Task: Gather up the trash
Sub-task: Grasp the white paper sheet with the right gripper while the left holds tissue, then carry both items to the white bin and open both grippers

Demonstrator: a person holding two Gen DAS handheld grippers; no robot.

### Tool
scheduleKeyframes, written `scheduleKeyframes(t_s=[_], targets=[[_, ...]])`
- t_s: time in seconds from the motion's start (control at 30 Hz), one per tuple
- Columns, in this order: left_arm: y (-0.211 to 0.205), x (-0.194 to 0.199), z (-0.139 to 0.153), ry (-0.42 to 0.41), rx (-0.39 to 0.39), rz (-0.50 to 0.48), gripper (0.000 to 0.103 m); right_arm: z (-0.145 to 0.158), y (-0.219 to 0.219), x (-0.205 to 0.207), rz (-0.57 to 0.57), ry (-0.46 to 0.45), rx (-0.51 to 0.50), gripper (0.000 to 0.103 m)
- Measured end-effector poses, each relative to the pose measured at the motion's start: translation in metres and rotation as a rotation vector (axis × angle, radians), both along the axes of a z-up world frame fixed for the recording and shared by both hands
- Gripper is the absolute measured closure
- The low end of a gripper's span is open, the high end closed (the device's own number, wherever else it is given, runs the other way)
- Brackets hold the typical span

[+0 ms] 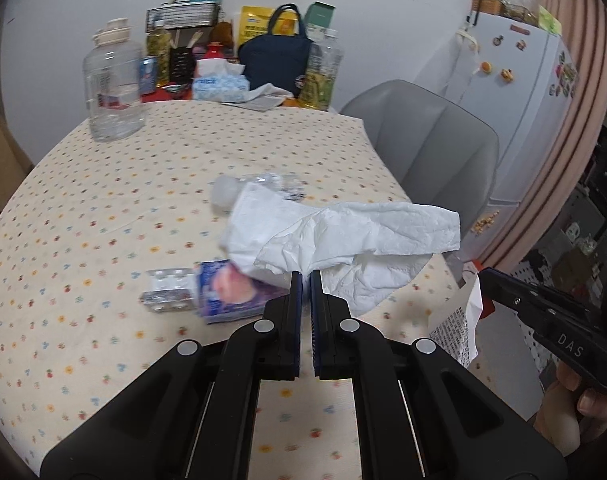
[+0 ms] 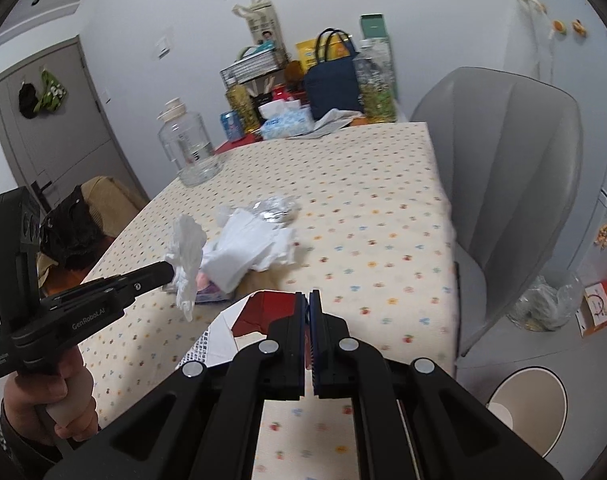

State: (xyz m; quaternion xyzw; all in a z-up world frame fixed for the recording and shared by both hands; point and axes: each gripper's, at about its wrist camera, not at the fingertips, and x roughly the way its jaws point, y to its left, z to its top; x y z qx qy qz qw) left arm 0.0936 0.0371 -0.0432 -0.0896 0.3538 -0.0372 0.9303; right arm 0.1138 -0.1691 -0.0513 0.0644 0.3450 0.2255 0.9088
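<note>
My left gripper (image 1: 306,276) is shut on a crumpled white tissue (image 1: 367,232) and holds it above the table; it also shows in the right wrist view (image 2: 170,271) with the tissue (image 2: 186,256) hanging from it. My right gripper (image 2: 306,298) is shut on a red and white printed wrapper (image 2: 239,328), seen in the left wrist view (image 1: 457,324) at the table's right edge. On the spotted tablecloth (image 1: 103,208) lie more white tissues (image 2: 251,252), a crushed clear plastic bottle (image 1: 263,186), a purple packet (image 1: 227,288) and a clear blister pack (image 1: 167,290).
A big clear jar (image 1: 111,88), a tissue box (image 1: 219,84), a navy bag (image 1: 275,60) and bottles stand at the table's far end. A grey chair (image 1: 427,148) is at the right side. A white bin (image 2: 527,408) stands on the floor, with a fridge (image 1: 515,92) beyond.
</note>
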Motion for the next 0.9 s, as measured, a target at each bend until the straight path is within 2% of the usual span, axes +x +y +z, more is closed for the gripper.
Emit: scheduleKeyframes(t_s=[0.53, 0.9], targets=[[-0.11, 0.043, 0.002, 0.004, 0.039, -0.212, 0.098, -0.017, -0.132, -0.001, -0.266, 0.015, 0.03, 0.1], [-0.18, 0.06, -0.008, 0.034, 0.076, -0.323, 0.098, -0.043, -0.193, -0.004, -0.372, 0.056, 0.06, 0.1]])
